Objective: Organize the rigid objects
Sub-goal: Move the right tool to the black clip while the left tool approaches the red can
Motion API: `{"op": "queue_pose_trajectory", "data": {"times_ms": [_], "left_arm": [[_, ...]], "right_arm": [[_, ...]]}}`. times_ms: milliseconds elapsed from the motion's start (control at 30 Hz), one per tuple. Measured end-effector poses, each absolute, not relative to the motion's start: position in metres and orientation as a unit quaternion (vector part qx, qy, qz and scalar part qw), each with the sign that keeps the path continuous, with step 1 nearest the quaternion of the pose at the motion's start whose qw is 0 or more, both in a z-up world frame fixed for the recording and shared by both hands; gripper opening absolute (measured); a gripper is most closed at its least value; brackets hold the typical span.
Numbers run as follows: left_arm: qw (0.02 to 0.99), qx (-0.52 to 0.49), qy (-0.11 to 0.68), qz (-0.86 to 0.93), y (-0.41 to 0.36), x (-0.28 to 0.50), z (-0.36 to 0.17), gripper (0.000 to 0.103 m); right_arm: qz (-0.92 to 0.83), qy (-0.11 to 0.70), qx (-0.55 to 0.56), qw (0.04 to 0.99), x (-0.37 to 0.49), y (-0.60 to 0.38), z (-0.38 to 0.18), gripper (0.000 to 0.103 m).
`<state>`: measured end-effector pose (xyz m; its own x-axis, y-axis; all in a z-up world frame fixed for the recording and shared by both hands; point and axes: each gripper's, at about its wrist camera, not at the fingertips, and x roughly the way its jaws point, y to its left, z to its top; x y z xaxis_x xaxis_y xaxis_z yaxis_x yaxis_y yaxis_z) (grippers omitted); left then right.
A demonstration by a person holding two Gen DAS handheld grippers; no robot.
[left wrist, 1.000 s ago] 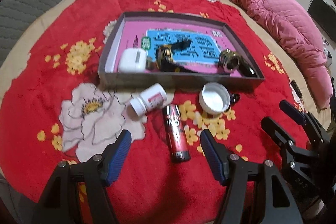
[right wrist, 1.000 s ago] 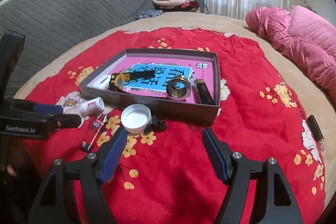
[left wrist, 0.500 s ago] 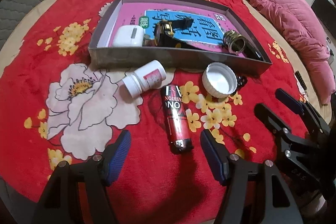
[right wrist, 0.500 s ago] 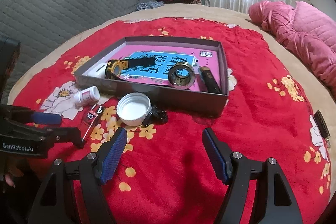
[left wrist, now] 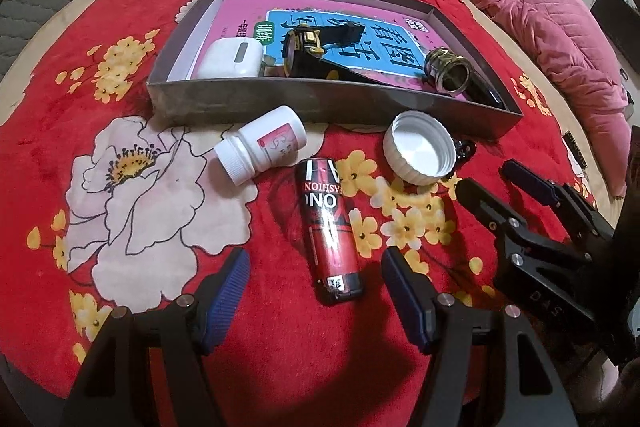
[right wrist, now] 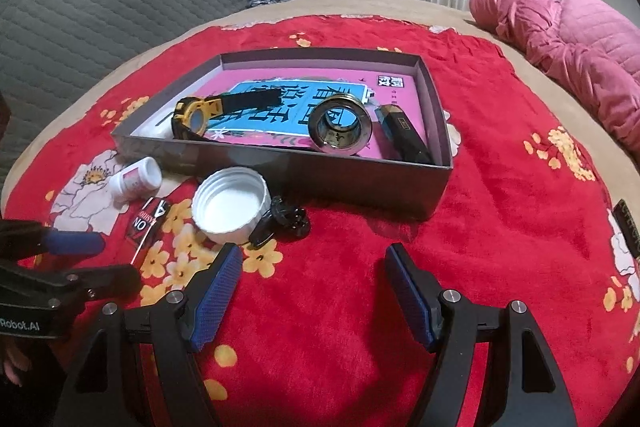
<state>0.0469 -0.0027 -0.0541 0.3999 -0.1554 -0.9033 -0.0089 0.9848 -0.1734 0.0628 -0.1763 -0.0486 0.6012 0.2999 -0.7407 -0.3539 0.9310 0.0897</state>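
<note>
Hovering over the red floral blanket (left wrist: 168, 287), the left gripper (left wrist: 314, 277) is spread wide with the red lighter (left wrist: 329, 227) lying between its blue pads, untouched; the right gripper (right wrist: 314, 277) is likewise released, empty. Just beyond lie a white pill bottle (left wrist: 262, 145) on its side, an upturned white cap (left wrist: 420, 149) and a small black clip (right wrist: 286, 221). The grey box (right wrist: 340, 183) behind them (pink booklet lining its floor) holds a yellow-and-black watch (right wrist: 198, 117), a metal ring fitting (right wrist: 340, 127), a black lighter (right wrist: 404, 135) and a white earbud case (left wrist: 230, 59)
</note>
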Motion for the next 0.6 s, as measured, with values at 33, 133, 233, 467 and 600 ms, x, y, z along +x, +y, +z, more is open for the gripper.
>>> {"op": "queue_pose_trajectory", "data": {"times_ms": [33,133,233,467,600], "left_arm": [[0.833,-0.074,0.546,-0.044,-0.003,0.047,-0.054,0.068],[0.834,-0.072,0.545,-0.044,-0.004,0.049,-0.056,0.068],[0.835,-0.071,0.544,-0.044,-0.005,0.050,-0.056,0.068],[0.835,-0.071,0.544,-0.044,-0.005,0.052,-0.058,0.068],[0.835,-0.071,0.544,-0.044,-0.005,0.052,-0.058,0.068]], "right_arm": [[0.183,0.407,-0.033,0.894,0.064,-0.176,-0.049,0.075],[0.181,0.406,-0.033,0.895,0.067,-0.175,-0.050,0.075],[0.179,0.409,-0.032,0.894,0.070,-0.174,-0.052,0.075],[0.180,0.409,-0.038,0.894,0.075,-0.171,-0.055,0.075],[0.182,0.408,-0.040,0.894,0.078,-0.169,-0.055,0.075]]}}
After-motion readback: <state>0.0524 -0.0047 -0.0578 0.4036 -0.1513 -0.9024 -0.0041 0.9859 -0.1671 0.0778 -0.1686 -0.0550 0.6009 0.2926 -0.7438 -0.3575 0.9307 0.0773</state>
